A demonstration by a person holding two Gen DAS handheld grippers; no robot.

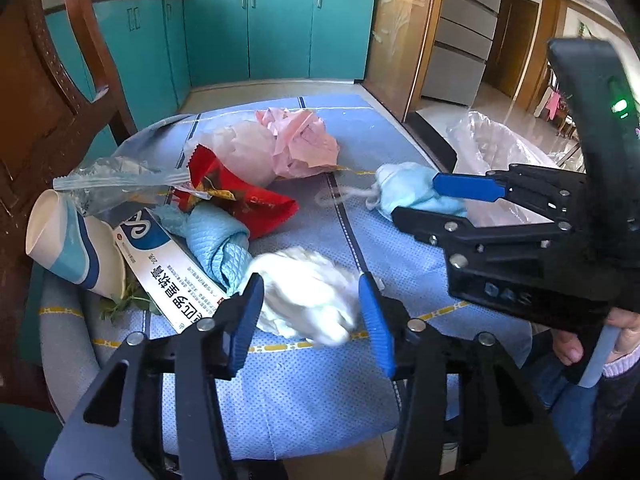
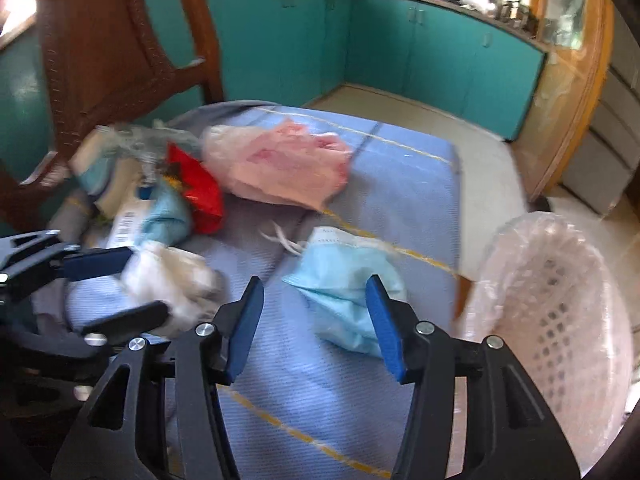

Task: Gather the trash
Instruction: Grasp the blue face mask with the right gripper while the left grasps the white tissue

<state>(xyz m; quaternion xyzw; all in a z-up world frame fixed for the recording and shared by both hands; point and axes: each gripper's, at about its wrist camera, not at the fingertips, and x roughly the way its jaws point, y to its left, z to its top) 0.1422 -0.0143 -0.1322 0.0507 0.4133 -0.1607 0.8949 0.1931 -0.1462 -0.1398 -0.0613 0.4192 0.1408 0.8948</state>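
Note:
Trash lies on a blue chair cushion. My left gripper stands open around a crumpled white tissue, which fills the gap between the blue pads and rests on the cushion. To its right, my right gripper is open around a light blue face mask; the right pad overlaps the mask and the left pad stands clear of it. In the left wrist view the right gripper straddles the mask near the cushion's right edge. A white basket lined with clear plastic stands right of the chair.
At the cushion's back and left lie a pink plastic bag, a red snack wrapper, a blue cloth, a white box, a paper cup and a clear bag. The brown chair back rises at left. Teal cabinets stand behind.

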